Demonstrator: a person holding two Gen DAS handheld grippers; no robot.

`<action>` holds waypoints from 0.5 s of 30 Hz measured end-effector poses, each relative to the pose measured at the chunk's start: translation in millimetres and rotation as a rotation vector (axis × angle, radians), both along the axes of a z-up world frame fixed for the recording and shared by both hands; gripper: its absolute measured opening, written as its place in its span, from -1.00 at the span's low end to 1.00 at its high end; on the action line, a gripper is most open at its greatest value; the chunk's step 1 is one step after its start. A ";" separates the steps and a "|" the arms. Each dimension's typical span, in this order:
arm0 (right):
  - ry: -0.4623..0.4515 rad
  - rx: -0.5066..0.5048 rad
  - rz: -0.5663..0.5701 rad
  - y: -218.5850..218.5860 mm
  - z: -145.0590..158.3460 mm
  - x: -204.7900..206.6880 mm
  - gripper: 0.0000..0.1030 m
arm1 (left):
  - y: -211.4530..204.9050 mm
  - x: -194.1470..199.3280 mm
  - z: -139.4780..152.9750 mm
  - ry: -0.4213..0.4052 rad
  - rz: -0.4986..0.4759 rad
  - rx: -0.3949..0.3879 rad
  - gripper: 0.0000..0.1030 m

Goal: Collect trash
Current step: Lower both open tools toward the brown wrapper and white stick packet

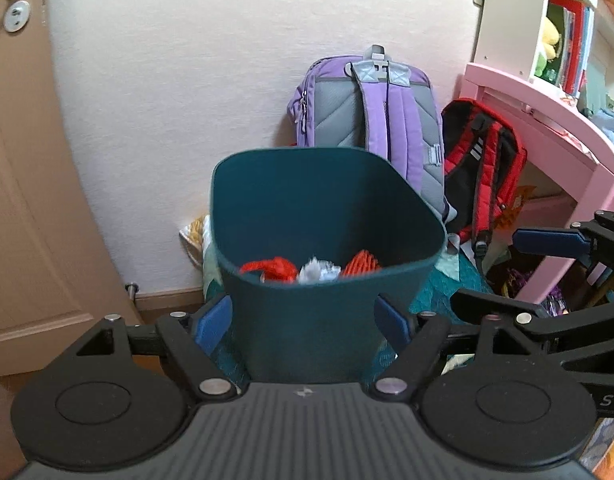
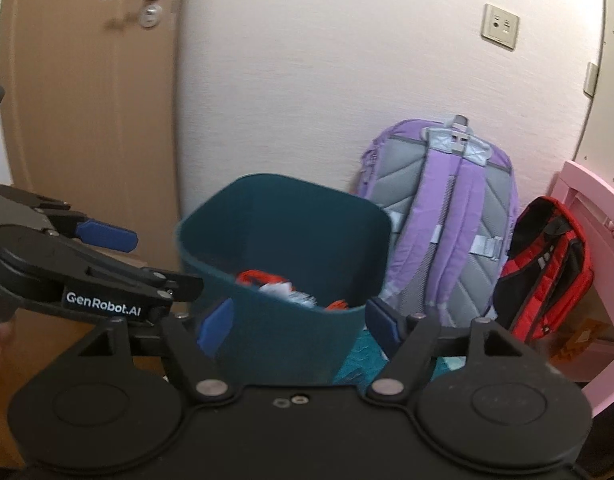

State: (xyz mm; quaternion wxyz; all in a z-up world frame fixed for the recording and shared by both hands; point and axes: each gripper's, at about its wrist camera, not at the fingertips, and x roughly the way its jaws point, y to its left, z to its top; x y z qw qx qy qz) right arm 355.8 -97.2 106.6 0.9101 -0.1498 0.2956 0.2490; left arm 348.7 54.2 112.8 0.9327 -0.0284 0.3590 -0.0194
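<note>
Item one, the largest: we list a brown door with a metal lever handle, shut, beside a pale wall. Next, a pink desk with shelving above it; under it, clutter we cannot identify. Then a purple backpack leaning upright on the wall, and a red and black backpack just beside it against the desk leg. Then the task's own receiver, a dark teal bin, standing on the floor in front of the purple backpack. Inside it, low down, we count orange-red crumpled trash on either side of a white crumpled wad; we judge that part of the collecting done. Whether more litter lies elsewhere the views do not show. Then our tools: the left gripper with its jaws released and nothing between the pads, the bin's front wall merely seen through the gap; the right gripper likewise spread and empty, close alongside. Smallest: a wall socket. Nothing blocks the bin's mouth; the two grippers crowd each other.
</note>
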 end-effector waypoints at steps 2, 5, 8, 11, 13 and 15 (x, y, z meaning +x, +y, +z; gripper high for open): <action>0.007 0.003 0.022 3.7 -5.1 -12.6 0.48 | 3.0 -14.5 -2.8 -0.003 0.004 0.005 0.56; 0.030 0.012 0.053 6.5 -16.8 -28.5 0.55 | 10.2 -33.4 -12.2 0.000 0.017 0.003 0.59; 0.054 0.021 0.093 10.5 -34.3 -40.8 0.64 | 19.1 -48.1 -27.4 0.017 0.026 -0.011 0.59; 0.070 0.022 0.134 16.7 -55.2 -50.1 0.78 | 28.9 -59.5 -47.8 0.038 0.031 -0.019 0.59; 0.075 0.023 0.159 21.7 -71.7 -55.6 0.89 | 35.6 -66.3 -63.8 0.051 0.029 -0.016 0.59; 0.071 0.038 0.171 25.1 -89.5 -61.1 0.96 | 42.6 -71.2 -81.9 0.073 0.027 -0.012 0.59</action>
